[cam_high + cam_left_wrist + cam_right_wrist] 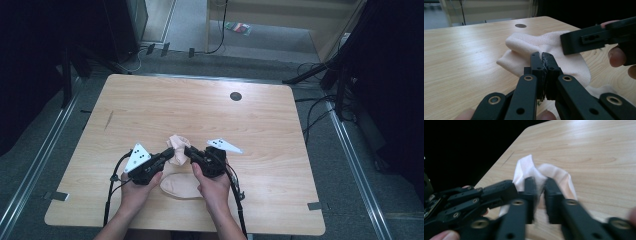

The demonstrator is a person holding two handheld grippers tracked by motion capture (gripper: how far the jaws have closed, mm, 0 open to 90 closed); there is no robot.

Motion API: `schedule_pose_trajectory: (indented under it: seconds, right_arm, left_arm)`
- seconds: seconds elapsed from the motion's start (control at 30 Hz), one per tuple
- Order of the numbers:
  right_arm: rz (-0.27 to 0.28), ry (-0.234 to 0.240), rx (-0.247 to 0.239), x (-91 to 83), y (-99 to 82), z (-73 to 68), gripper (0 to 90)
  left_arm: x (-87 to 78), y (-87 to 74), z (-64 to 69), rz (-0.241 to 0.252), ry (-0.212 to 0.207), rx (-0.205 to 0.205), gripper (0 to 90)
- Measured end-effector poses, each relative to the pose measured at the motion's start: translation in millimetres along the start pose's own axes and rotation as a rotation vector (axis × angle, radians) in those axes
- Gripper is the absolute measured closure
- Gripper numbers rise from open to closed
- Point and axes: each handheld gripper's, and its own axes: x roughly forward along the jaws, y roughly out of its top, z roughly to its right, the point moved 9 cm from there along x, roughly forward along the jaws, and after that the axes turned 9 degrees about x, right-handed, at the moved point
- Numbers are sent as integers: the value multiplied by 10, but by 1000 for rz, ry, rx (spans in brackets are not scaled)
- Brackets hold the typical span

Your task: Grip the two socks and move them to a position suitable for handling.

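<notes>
Near the table's front edge, the left gripper point(162, 158) and right gripper point(191, 151) each pinch the same pale sock point(177, 150), lifting its cuff between them, apparently to open or fold it; a second sock point(181, 186) lies flat on the wooden table point(150, 105).

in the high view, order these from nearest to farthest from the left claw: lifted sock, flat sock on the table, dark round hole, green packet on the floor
From the left claw:
1. Lifted sock: gripped at its tip, just right of it.
2. Flat sock: on the table between the two hands, nearer the person.
3. Round hole: far side of the table, to the right.
4. Green packet: on the floor beyond the table.
</notes>
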Motion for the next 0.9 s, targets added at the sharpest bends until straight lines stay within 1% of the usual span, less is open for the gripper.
schedule_pose_trajectory:
  seconds: [0.03, 0.07, 0.1, 0.13, 0.17, 0.2, 0.27, 0.33, 0.37, 0.4, 0.43, 0.5, 0.53, 0.57, 0.6, 0.63, 0.67, 0.7, 0.73, 0.77, 0.8, 0.83, 0.87, 0.9]
  right_arm:
    - [17, -2, -19, 0, 17, -16, 882]
    - [23, -15, -39, 0, 27, -44, 887]
    - [29, -19, -60, 6, 37, -62, 888]
    - [36, -38, -85, 4, 54, -92, 888]
    - [38, -46, -96, 3, 67, -113, 888]
    - [41, -53, -108, -1, 99, -149, 889]
    - [49, -60, -124, -12, 167, -203, 888]
    - [50, -67, -141, -18, 219, -254, 888]
    - [54, -64, -155, -17, 249, -290, 888]
    - [52, -63, -170, -18, 270, -328, 888]
    - [49, -63, -196, -17, 294, -378, 888]
    - [48, -50, -218, -20, 324, -468, 888]
    - [49, -39, -221, -20, 335, -514, 888]
    - [46, -31, -222, -22, 340, -546, 888]
    - [45, -16, -223, -22, 346, -605, 888]
    - [45, 4, -231, -23, 352, -652, 888]
    - [43, 26, -237, -31, 353, -702, 888]
    - [45, 39, -243, -41, 357, -734, 888]
    - [50, 57, -261, -67, 365, -771, 888]
    - [53, 65, -270, -87, 370, -781, 887]
    - [55, 62, -278, -112, 376, -767, 888]
    - [52, 50, -279, -132, 381, -727, 888]
    - [49, 28, -279, -144, 385, -643, 888]
    - [47, 8, -277, -143, 385, -575, 888]
  left_arm:
    - [-6, -5, -7, 1, 0, -19, 883]
    - [-9, -9, -15, 0, -3, -27, 859]
    - [-15, -22, -29, -7, -1, -41, 814]
    - [-17, -36, -39, -17, 2, -47, 731]
    - [-19, -60, -57, -30, 9, -62, 667]
    - [-22, -79, -66, -38, 13, -68, 590]
    - [-33, -136, -80, -59, 8, -97, 510]
    - [-43, -173, -79, -70, 1, -102, 470]
    - [-42, -189, -72, -80, -2, -95, 447]
    - [-31, -203, -59, -91, -9, -92, 420]
    - [-24, -211, -48, -99, -12, -90, 392]
    - [21, -240, -45, -135, -3, -88, 333]
    - [42, -249, -46, -147, -3, -93, 320]
    - [78, -263, -66, -167, 11, -102, 319]
    - [107, -279, -96, -188, 33, -107, 321]
    - [130, -294, -135, -209, 60, -113, 353]
    - [140, -300, -172, -217, 80, -113, 409]
    - [138, -294, -235, -213, 116, -106, 464]
    - [126, -291, -280, -214, 151, -82, 630]
    - [93, -300, -351, -238, 210, -40, 751]
    - [54, -301, -416, -252, 257, -23, 881]
    - [2, -284, -498, -257, 326, 1, 893]
    - [-30, -265, -539, -258, 370, 28, 895]
    - [-84, -224, -595, -258, 454, 106, 895]
